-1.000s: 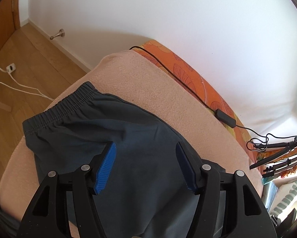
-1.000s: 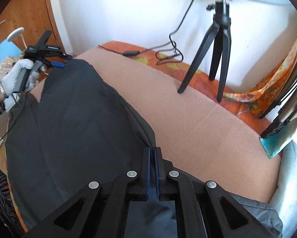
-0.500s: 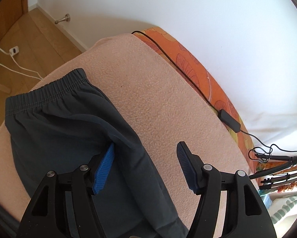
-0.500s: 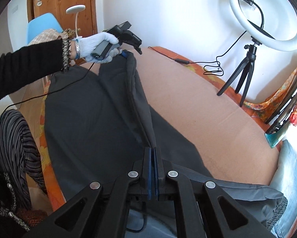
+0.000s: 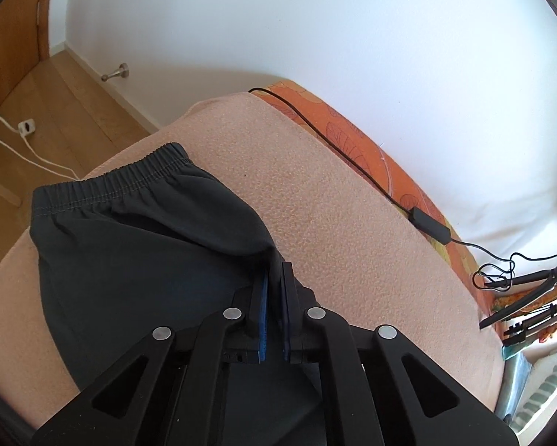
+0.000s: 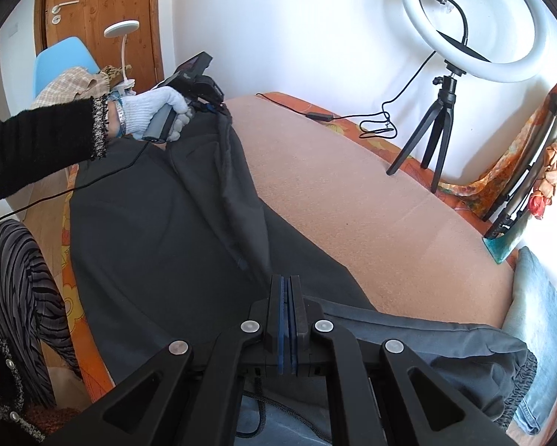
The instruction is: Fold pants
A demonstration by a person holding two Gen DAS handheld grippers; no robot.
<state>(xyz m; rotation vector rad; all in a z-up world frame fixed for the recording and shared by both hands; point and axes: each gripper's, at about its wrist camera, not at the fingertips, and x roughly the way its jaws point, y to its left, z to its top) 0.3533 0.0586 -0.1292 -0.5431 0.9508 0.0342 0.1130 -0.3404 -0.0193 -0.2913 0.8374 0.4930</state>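
Dark grey pants (image 6: 159, 245) lie on a peach blanket (image 6: 352, 200) over a bed. Their elastic waistband (image 5: 107, 189) shows in the left wrist view, near the bed's far end. My left gripper (image 5: 274, 278) is shut on the pants' right edge fold, a little behind the waistband; it also shows in the right wrist view (image 6: 219, 106), held by a gloved hand. My right gripper (image 6: 286, 282) is shut on the same edge of the pants further down the leg. The cloth between both grippers is lifted into a ridge.
A ring light on a tripod (image 6: 441, 111) stands on the bed's far side, with its cable and adapter (image 5: 427, 223) along the orange sheet. Light blue jeans (image 6: 538, 334) lie at right. A blue chair (image 6: 59, 67) and a door are behind.
My left gripper was open over the pants; it has shifted to their right edge and closed on it. My right gripper has stayed shut on the leg edge and lifted it higher.
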